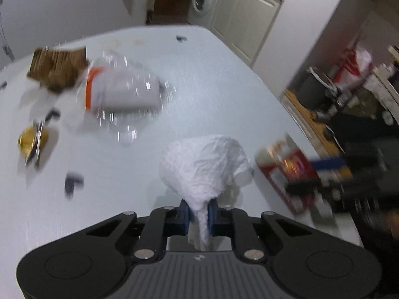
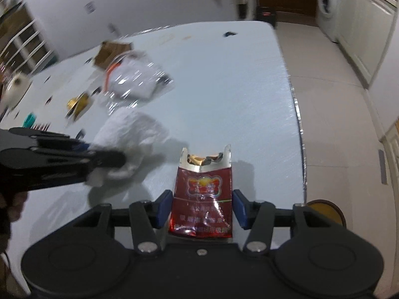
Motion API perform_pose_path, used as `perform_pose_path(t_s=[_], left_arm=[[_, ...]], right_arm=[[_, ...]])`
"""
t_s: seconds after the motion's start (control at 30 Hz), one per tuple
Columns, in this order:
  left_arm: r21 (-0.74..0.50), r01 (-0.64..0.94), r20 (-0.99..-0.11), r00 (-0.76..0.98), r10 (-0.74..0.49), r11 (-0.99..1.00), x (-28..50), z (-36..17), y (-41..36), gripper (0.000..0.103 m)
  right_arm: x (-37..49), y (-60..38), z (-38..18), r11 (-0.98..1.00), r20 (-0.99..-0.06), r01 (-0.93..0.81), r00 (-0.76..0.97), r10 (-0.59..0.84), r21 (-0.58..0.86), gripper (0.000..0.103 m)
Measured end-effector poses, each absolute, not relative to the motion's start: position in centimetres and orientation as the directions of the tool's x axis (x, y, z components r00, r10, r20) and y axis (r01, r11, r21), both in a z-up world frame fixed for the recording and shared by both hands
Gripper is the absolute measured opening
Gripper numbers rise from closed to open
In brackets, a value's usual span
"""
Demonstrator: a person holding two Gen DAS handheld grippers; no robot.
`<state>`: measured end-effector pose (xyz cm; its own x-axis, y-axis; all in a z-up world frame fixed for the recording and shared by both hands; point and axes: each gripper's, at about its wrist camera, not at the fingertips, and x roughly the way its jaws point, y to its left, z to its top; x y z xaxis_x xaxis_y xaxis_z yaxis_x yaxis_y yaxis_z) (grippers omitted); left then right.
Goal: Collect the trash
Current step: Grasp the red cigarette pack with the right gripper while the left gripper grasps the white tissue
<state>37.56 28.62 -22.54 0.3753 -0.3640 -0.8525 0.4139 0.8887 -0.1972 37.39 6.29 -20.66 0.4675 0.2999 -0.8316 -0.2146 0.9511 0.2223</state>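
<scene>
My left gripper (image 1: 198, 215) is shut on a crumpled white tissue (image 1: 203, 165) and holds it just above the white table (image 1: 224, 74). The tissue also shows in the right wrist view (image 2: 129, 134), with the left gripper (image 2: 107, 160) coming in from the left. My right gripper (image 2: 202, 208) holds a torn red cigarette pack (image 2: 203, 194) between its blue pads (image 2: 163, 208); the pack fills the gap. The pack shows blurred in the left wrist view (image 1: 286, 172) at the table's right edge.
On the table's left lie a clear plastic wrapper with an orange strip (image 1: 119, 92), a piece of brown cardboard (image 1: 57, 67), a gold bottle cap (image 1: 31, 139) and small dark scraps (image 1: 72, 182). The floor (image 2: 336, 99) lies right of the table. A yellow-rimmed bin (image 2: 326, 209) sits below the table edge.
</scene>
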Motion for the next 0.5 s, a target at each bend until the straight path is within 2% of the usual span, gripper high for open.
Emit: perform_pose_path(t_s=[0.1,0.17,0.2,0.23,0.27,0.37,0.43,0.5], left_arm=[[-0.212,0.427,-0.872,0.323,-0.367,0.879,35.6,-22.6,29.6,0.022],[-0.21,0.398,-0.874,0.332,-0.354,0.893,34.8,-22.5,30.0,0.052],[-0.212,0.381,-0.873,0.341,-0.35,0.9,34.5,-22.4,30.3,0.061],[-0.22,0.359,-0.87,0.348,-0.349,0.907,34.3,-22.2,30.4,0.074],[-0.234,0.337,-0.867,0.353,-0.353,0.912,34.3,-22.1,30.5,0.081],[-0.29,0.269,-0.849,0.37,-0.377,0.918,34.6,-21.4,30.2,0.094],[-0.303,0.228,-0.84,0.395,-0.373,0.925,34.9,-21.0,29.8,0.1],[-0.288,0.207,-0.843,0.408,-0.351,0.935,35.3,-20.8,29.2,0.1]], right_arm=[[36.8,6.3,-20.5,0.942,-0.838,-0.258,0.448,0.312,0.214,0.053],[36.5,6.3,-20.6,0.94,-0.842,-0.26,0.437,0.317,0.219,0.053],[36.5,6.2,-20.6,0.94,-0.843,-0.256,0.432,0.32,0.226,0.053],[36.5,6.3,-20.7,0.94,-0.844,-0.249,0.429,0.321,0.231,0.054],[36.5,6.4,-20.7,0.94,-0.843,-0.246,0.428,0.324,0.236,0.054],[36.3,6.9,-20.5,0.94,-0.841,-0.253,0.435,0.321,0.228,0.055],[36.2,7.0,-20.4,0.94,-0.841,-0.259,0.438,0.318,0.22,0.054],[36.1,7.2,-20.4,0.942,-0.843,-0.259,0.439,0.31,0.211,0.054]])
